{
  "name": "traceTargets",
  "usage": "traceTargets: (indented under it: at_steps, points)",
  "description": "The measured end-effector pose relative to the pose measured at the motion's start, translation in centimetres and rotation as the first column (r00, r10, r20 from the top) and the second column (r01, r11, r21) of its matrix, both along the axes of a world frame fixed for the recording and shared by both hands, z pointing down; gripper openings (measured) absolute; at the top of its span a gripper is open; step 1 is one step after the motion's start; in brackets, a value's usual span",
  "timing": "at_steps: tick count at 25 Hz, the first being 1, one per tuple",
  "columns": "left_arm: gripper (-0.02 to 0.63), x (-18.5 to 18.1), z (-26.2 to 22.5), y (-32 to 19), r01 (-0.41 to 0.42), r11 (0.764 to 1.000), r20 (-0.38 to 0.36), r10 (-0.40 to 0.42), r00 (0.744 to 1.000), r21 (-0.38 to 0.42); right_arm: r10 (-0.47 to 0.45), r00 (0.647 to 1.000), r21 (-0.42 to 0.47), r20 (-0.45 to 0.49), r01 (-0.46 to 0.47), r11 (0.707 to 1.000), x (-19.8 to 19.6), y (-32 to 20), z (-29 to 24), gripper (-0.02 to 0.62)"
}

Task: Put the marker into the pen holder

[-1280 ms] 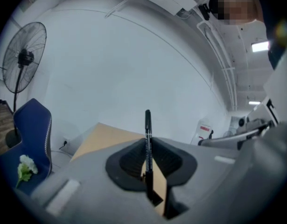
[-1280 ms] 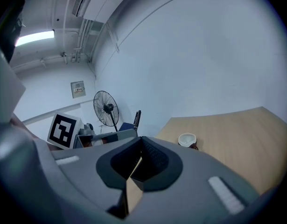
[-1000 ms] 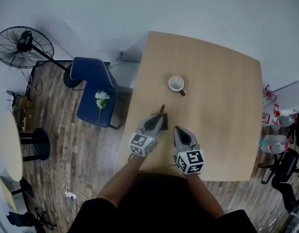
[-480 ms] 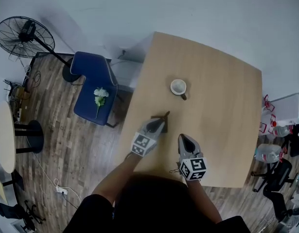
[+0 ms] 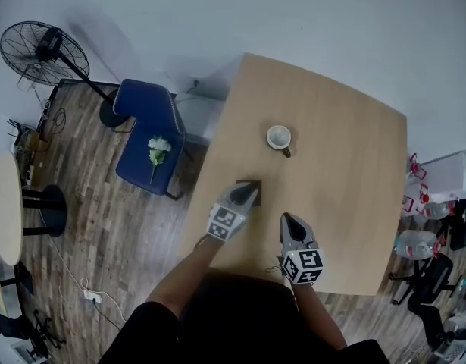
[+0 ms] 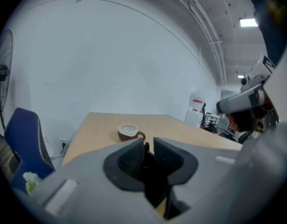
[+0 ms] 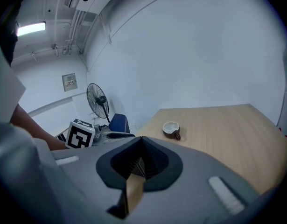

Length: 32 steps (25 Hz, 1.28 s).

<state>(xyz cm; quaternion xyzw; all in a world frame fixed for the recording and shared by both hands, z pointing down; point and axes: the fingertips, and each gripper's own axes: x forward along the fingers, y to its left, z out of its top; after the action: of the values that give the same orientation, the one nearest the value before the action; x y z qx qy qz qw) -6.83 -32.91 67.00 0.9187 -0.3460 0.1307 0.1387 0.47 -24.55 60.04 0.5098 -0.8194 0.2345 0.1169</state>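
Sunk since a second ago, the marker (image 6: 145, 149) no longer juts above the square, dark pen holder (image 5: 253, 183). Only its slim black tip shows, upright between the ribbed pads of the left tongs (image 5: 246, 194). Those jaws have just been opening and stand slightly apart, loose around the marker, right at the holder. The right tongs (image 5: 287, 220) are clenched on nothing, near the front edge of the tabletop (image 5: 346, 165), a smooth pale wood-grain. A round mug (image 5: 278, 136), brown outside and white inside, stands farther back.
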Motion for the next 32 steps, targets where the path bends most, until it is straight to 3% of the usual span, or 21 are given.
traceTargets:
  at_steps: [8,12,15,20,23,29,32]
  points:
    - [0.083,-0.4,-0.1,0.2,0.045,0.995,-0.026,-0.047,0.999,-0.091,0.005,1.0,0.038,0.013,-0.005,0.999,0.2,1.1,-2.2,0.0]
    - [0.084,-1.3,-3.3,1.3,0.073,0.995,-0.053,-0.077,0.996,-0.07,0.066,0.998,0.058,0.002,-0.066,0.996,1.5,1.2,-3.9,0.0]
    - [0.081,-3.2,-8.3,4.6,0.098,0.993,-0.116,-0.106,0.988,-0.072,0.127,0.992,0.078,0.017,-0.128,0.989,2.0,1.8,-5.8,0.0]
    - [0.005,-7.3,-14.4,8.7,0.177,0.984,-0.142,-0.176,0.974,-0.003,0.103,0.995,0.182,0.01,-0.103,0.978,0.3,2.6,-9.0,0.0]
    - [0.005,-9.3,-17.1,10.6,0.198,0.979,-0.161,-0.188,0.969,0.044,0.119,0.993,0.228,0.008,-0.118,0.966,-0.5,4.2,-11.3,0.0]
    - [0.003,-15.2,-21.8,12.5,0.177,0.972,-0.174,-0.149,0.973,0.156,0.2,0.975,0.201,-0.092,-0.179,0.963,-4.0,7.1,-12.2,0.001]
    - [0.003,-19.2,-23.4,12.9,0.158,0.972,-0.162,-0.131,0.978,0.172,0.206,0.975,0.172,-0.086,-0.189,0.967,-7.6,8.6,-13.1,0.0]
